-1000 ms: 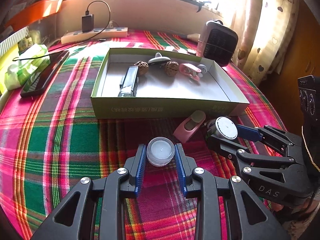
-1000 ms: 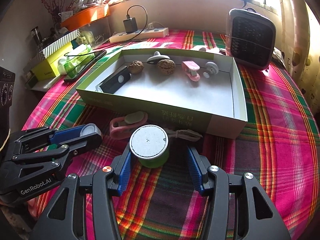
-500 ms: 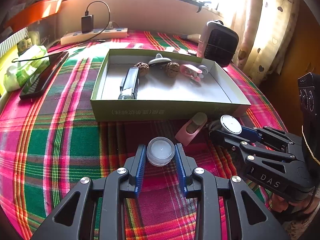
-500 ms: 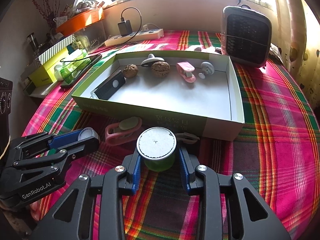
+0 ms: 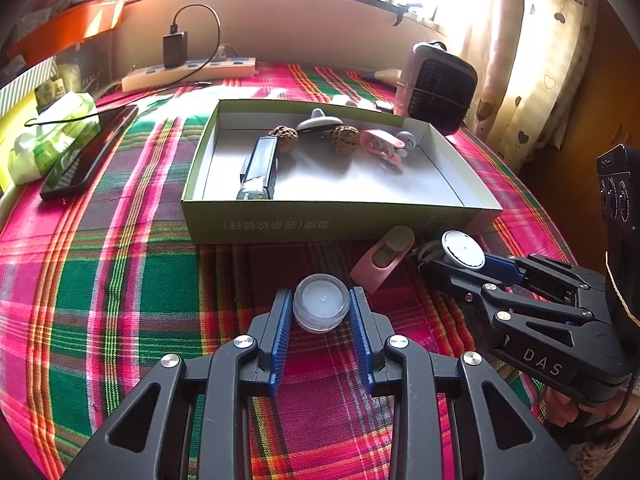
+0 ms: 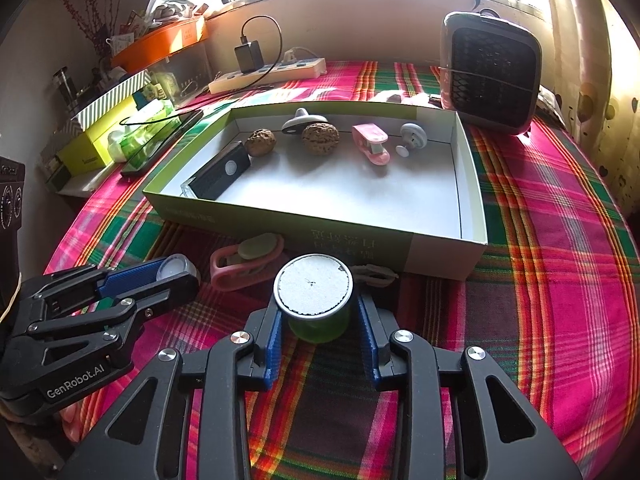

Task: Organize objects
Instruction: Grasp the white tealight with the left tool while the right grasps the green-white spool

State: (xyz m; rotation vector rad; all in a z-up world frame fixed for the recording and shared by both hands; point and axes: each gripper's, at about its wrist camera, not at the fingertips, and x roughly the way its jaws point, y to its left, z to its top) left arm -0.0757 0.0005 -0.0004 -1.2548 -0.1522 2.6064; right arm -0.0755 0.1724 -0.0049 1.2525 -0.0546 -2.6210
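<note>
The small clear jar (image 5: 321,307) sits clamped in your left hand-held gripper (image 5: 321,312); the green white-topped jar (image 6: 316,300) is pinched in your right hand-held gripper (image 6: 318,316). Beyond both lies the open box (image 6: 360,240), on the plaid surface (image 6: 540,280).

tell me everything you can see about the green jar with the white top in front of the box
The jar is a short, round pot with a translucent green body and a flat white top ringed by a dark rim. It stands upright on the plaid cloth, just before the box. The right gripper is shut on it, blue pads pressing both sides. A pink clip lies apart to its left.
</note>
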